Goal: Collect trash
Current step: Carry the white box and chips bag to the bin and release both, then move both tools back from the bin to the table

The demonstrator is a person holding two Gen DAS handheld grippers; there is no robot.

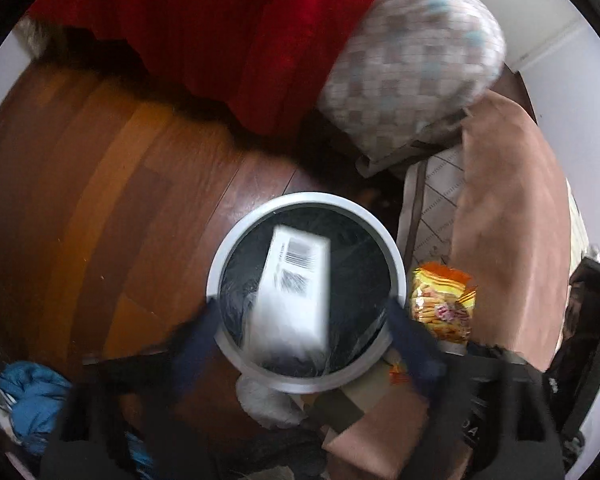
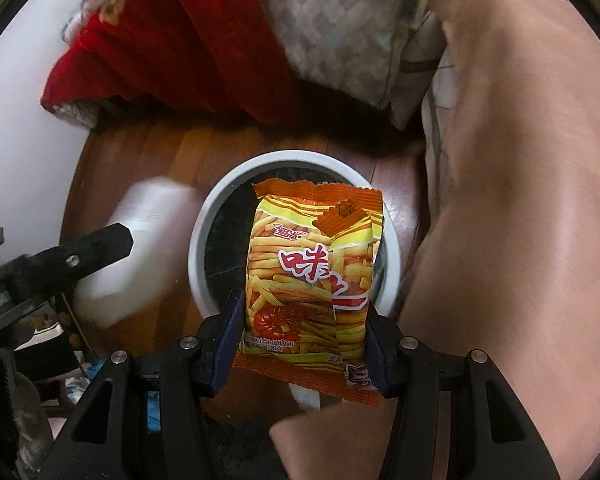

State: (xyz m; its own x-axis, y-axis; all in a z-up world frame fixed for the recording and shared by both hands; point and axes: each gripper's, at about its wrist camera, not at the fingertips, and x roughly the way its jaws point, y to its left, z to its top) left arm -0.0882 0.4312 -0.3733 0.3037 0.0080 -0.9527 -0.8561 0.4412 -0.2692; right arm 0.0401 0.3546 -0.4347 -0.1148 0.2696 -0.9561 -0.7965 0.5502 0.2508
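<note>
A round grey bin [image 1: 220,256] with a black liner stands on the wooden floor. A white box with barcodes [image 1: 294,292] hangs blurred over the bin's mouth, between the spread fingers of my left gripper [image 1: 304,312], which is open and touches nothing. In the right wrist view the same box [image 2: 140,248] is a white blur left of the bin [image 2: 204,236]. My right gripper [image 2: 304,312] is shut on an orange and yellow snack packet [image 2: 308,280] and holds it above the bin's near rim. The packet also shows in the left wrist view [image 1: 442,300].
A red blanket [image 1: 236,32] and a checked pillow [image 1: 412,56] lie beyond the bin. A tan cover [image 1: 508,216] drapes on the right. Blue clothing [image 1: 32,400] lies at the lower left. Wooden floor [image 1: 100,184] stretches to the left.
</note>
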